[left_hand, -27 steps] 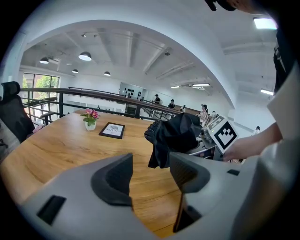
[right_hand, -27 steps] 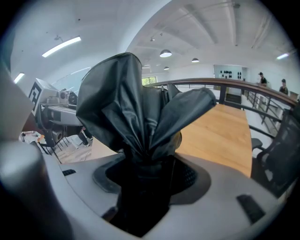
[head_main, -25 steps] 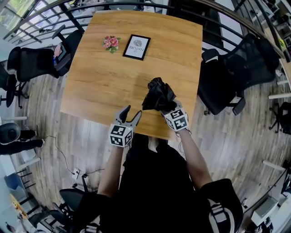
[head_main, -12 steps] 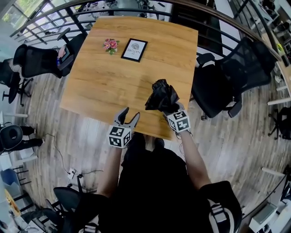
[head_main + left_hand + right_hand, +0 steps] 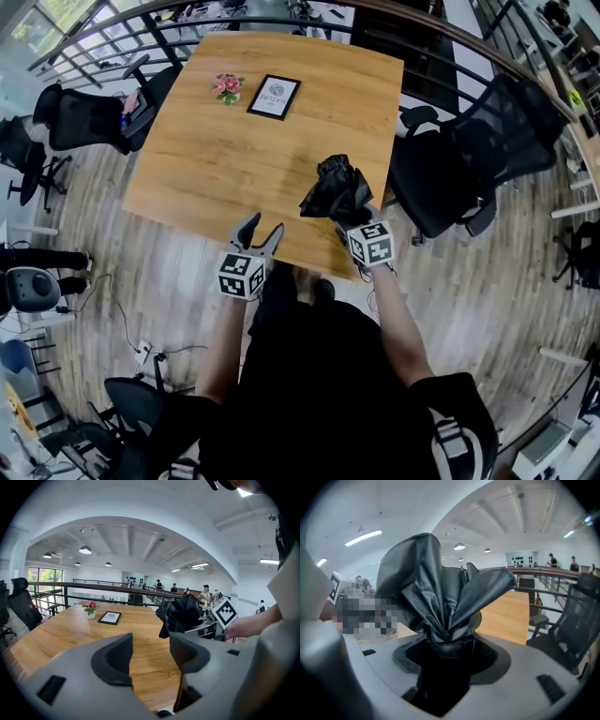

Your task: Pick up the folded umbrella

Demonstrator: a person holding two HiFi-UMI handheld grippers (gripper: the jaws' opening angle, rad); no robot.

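Above the table's point(image 5: 225, 159) near edge, 5 o'clock: folded umbrella point(image 5: 335, 190) held clear.
Right gripper point(image 5: 347, 217) clamps the umbrella's lower end with the canopy bunched upward, which keeps the fabric off the wood. Left gripper point(image 5: 259, 231), at 7 o'clock, has its jaws apart and empty, apparently in reserve.

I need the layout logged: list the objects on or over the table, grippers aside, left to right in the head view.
pink flowers in a small pot → framed card → folded black umbrella
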